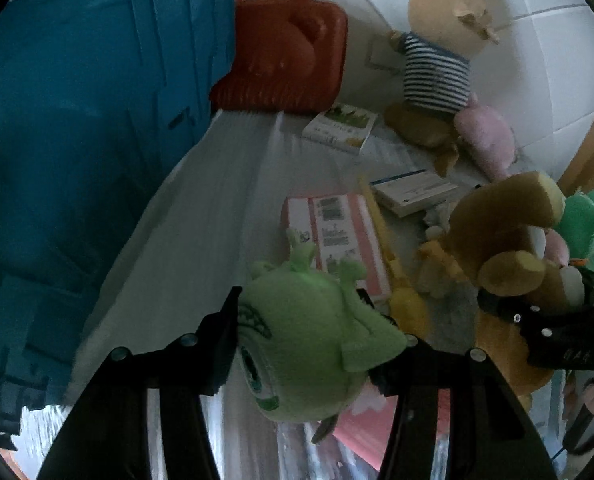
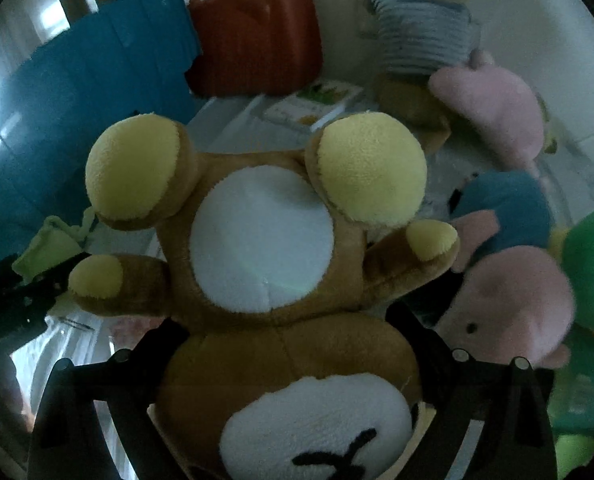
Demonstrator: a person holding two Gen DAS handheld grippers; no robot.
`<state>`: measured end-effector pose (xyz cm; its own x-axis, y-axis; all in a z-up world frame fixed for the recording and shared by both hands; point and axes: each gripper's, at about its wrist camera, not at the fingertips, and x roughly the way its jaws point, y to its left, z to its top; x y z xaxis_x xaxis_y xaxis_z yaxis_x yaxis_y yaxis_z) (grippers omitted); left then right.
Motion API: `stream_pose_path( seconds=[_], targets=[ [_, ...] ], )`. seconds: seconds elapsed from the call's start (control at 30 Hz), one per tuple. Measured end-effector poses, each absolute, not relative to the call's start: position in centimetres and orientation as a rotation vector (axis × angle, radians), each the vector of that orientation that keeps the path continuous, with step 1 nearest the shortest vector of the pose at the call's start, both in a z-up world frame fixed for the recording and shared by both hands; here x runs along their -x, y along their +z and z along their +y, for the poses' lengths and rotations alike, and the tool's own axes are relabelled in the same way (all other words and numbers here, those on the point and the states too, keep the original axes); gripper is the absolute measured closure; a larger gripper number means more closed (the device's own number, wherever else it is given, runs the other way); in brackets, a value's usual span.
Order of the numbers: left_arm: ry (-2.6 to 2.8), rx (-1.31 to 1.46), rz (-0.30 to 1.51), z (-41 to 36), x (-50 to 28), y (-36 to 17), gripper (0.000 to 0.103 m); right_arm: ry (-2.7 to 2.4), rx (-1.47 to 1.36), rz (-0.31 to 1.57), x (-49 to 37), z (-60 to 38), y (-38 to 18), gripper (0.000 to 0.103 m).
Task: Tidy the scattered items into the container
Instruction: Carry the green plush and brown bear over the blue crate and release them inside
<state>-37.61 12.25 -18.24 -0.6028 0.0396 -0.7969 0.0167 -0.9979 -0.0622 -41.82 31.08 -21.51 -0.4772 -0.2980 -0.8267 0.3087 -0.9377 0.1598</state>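
Two claws loaded: my left claw (image 1: 301, 344) grips green monster plush (image 1: 313, 340), right claw (image 2: 289, 344) clamps brown bear (image 2: 265, 248), both bound for the blue bin (image 1: 77, 140).

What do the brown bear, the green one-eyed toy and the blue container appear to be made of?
Brown bear: soft plush, fuzzy nap with stitched mouth. Green one-eyed toy: plush fleece with an embroidered eye, dented between the left claw's fingers. Blue container: seemingly rigid moulded plastic, matte, with ribbed panels.
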Motion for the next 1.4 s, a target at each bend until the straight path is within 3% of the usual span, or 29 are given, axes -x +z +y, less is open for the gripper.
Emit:
stream_pose_path(
  seconds=[0.5,0.83,1.13,1.4],
  targets=[
    [2.875,1.122,-0.001,14.5,29.8,-9.6,0.05,-2.577,-1.099,0.116,34.3,32.3,-11.6,0.007],
    [3.024,0.955,0.034,12.2,24.6,-3.7,0.05,-2.551,-0.867,0.152,30.4,29.0,-5.3,0.007],
    [3.145,0.758,0.06,4.6,22.5,1.3,0.05,-2.527,-0.656,0.188,29.3,21.1,-0.1,0.007],
    [3.283,0.62,0.127,-7.7,23.8,6.0,0.05,-2.43,-0.465,0.147,31.3,8.7,5.1,0.007]
  ],
)
